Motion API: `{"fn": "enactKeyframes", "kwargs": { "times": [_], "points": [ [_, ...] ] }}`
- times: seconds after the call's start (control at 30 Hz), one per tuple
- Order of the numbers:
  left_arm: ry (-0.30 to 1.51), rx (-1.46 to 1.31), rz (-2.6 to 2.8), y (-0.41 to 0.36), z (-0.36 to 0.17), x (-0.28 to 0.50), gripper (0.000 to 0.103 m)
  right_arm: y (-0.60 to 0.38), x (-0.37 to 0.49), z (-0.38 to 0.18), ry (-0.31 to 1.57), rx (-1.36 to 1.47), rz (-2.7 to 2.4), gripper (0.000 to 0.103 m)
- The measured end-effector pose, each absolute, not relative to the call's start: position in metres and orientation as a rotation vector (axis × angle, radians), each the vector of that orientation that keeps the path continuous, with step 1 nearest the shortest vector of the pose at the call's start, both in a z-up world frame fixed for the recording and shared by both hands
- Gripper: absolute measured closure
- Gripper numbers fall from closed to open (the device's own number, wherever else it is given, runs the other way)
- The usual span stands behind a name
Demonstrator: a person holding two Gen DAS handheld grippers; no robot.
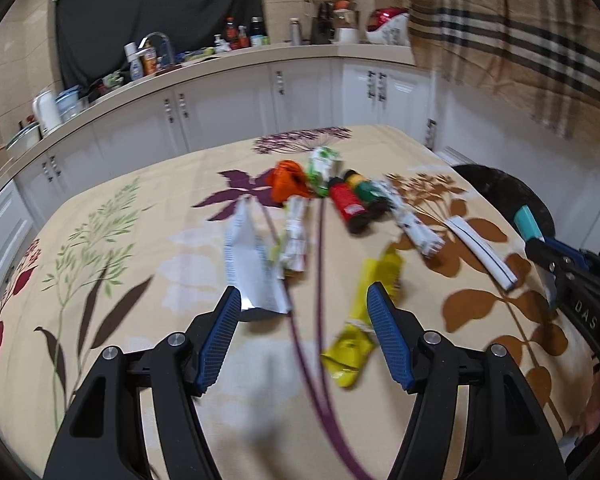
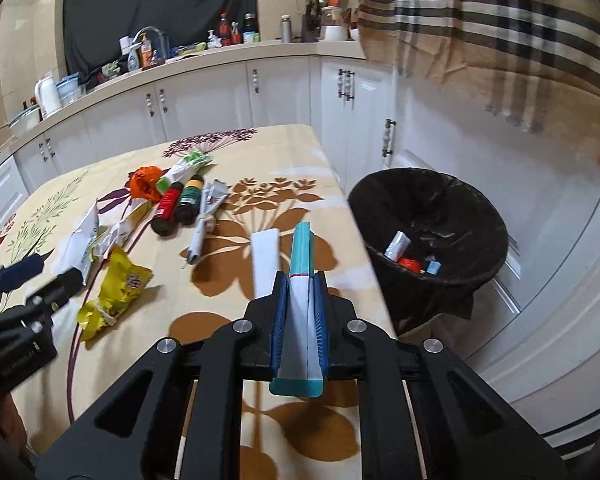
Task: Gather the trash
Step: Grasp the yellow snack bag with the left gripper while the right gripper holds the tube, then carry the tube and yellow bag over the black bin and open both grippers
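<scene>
Right gripper clamped on teal-white box; black bin at 2 o'clock. Left gripper open, empty. Risk: box overhangs pads, could slip before bin.

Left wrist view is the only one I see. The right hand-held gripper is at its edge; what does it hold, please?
Observer: The right hand-held gripper is shut on a teal-and-white carton, which lies lengthwise between the pads.
Operator: Is anything inside the black bin?
Observer: Yes. The black bin contains a silver wrapper, an orange-red item and a small blue piece.
</scene>
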State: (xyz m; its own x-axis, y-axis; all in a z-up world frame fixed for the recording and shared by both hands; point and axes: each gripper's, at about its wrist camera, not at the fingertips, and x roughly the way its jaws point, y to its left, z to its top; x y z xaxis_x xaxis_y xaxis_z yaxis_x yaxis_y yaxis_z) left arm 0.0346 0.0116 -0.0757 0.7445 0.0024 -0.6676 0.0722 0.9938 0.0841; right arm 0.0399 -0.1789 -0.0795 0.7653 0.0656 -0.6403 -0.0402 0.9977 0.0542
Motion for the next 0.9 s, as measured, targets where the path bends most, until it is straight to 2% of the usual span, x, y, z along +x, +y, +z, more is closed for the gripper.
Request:
{"fn": "enactKeyframes", "kwargs": {
  "times": [0.13, 0.23, 0.3, 0.37, 0.4, 0.9],
  "points": [
    [0.747, 0.139, -0.060, -0.004, -0.085, 0.038, 0.039, -0.192, 0.038, -0.084, 0.698, 0.066, 0.047, 0.090],
    [0.778, 0.151, -0.074, -0.010, -0.093, 0.044, 0.047, -0.199, 0.037, -0.087, 0.701, 0.081, 0.043, 0.090],
    [0.805, 0.152, -0.089, -0.013, -0.098, 0.047, 0.058, -0.202, 0.037, -0.088, 0.703, 0.088, 0.044, 0.090],
    [0.824, 0.149, -0.099, -0.014, -0.102, 0.048, 0.074, -0.204, 0.037, -0.088, 0.703, 0.093, 0.044, 0.090],
    [0.833, 0.147, -0.106, -0.015, -0.104, 0.049, 0.078, -0.205, 0.037, -0.089, 0.702, 0.095, 0.044, 0.090],
    [0.732, 0.116, -0.114, -0.015, -0.076, 0.044, 0.079, -0.202, 0.044, -0.082, 0.694, 0.076, 0.041, 0.090]
  ]
}}
